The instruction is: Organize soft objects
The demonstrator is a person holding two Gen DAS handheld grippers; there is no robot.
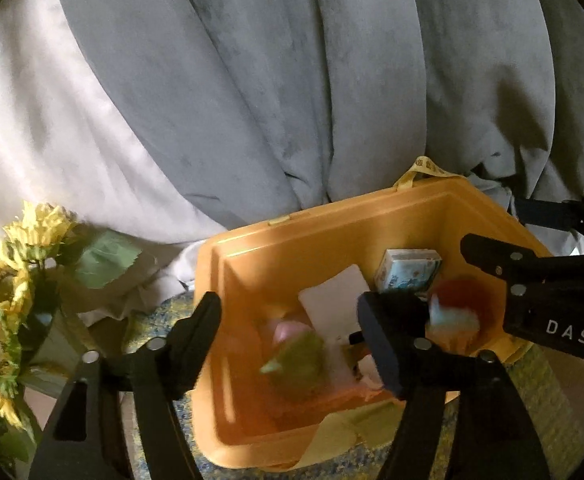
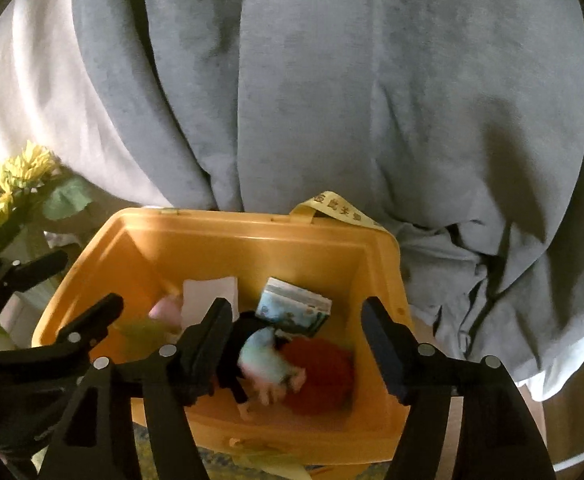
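An orange plastic bin (image 1: 332,212) (image 2: 212,220) stands below both grippers. My left gripper (image 1: 296,328) is open above the bin's left half; a blurred green soft toy (image 1: 296,364) lies loose under its fingers, touching neither pad. My right gripper (image 2: 294,314) is open over the right half. Beneath it a blurred pale blue and pink soft toy (image 2: 268,360) (image 1: 452,320) rests against a red fluffy thing (image 2: 324,376), free of the pads. Each gripper shows at the edge of the other's view, the right gripper (image 1: 494,226) and the left gripper (image 2: 84,280).
The bin also holds a tissue pack (image 1: 408,272) (image 2: 304,304), a white pad (image 1: 332,304) and a pink soft item (image 2: 166,310). Artificial sunflowers (image 1: 4,280) stand to the left. Grey fabric (image 1: 292,80) and a white sheet (image 1: 32,120) hang behind.
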